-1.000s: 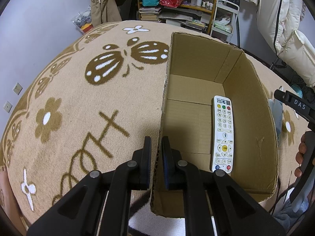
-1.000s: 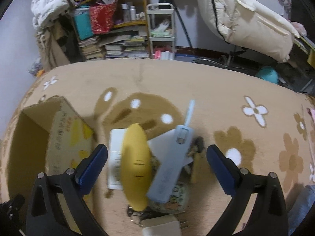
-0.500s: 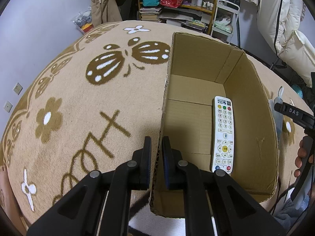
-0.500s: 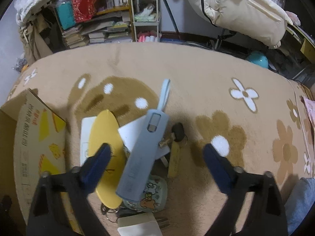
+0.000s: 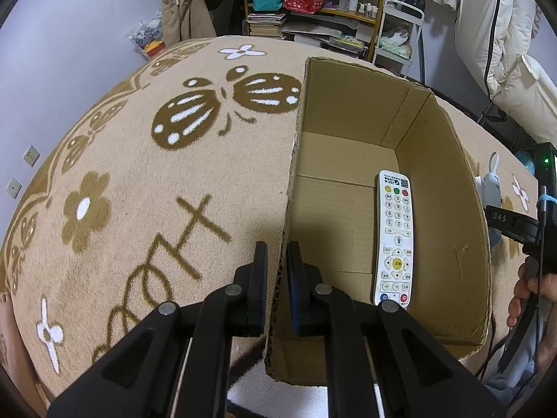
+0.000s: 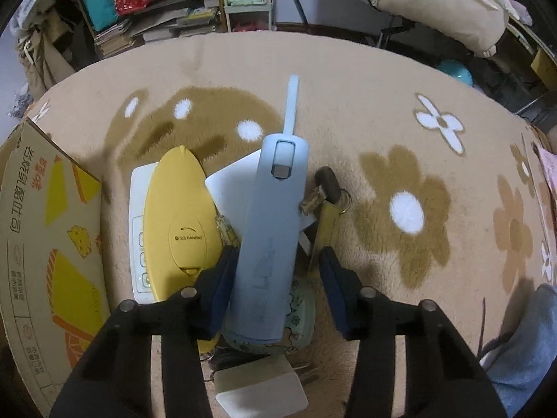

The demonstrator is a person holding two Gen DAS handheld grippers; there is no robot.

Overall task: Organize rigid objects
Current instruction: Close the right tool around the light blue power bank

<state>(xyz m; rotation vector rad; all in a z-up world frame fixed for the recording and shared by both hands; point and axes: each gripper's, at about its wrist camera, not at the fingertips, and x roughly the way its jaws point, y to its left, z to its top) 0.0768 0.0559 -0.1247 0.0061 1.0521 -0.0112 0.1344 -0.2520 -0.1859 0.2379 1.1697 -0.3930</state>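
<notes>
My left gripper (image 5: 277, 254) is shut on the left wall of the open cardboard box (image 5: 348, 122), one pad outside and one inside. A white remote (image 5: 395, 237) lies flat on the box floor by the right wall. In the right wrist view a light blue device with a strap (image 6: 271, 237) lies on top of a pile on the carpet. My right gripper (image 6: 276, 257) straddles its lower half and its jaws are closing. The left pad is at the device's side, while a gap remains at the right pad.
Under and beside the blue device lie a yellow oval case (image 6: 181, 223), a white power strip (image 6: 137, 244), a white card (image 6: 229, 181), keys with a dark fob (image 6: 327, 183) and a white plug (image 6: 257, 390). The box's printed outer wall (image 6: 45, 244) stands left of the pile.
The right gripper has sunk toward the pile and its jaws have narrowed from wide open to close around the blue device. The left gripper and the box have not moved.
</notes>
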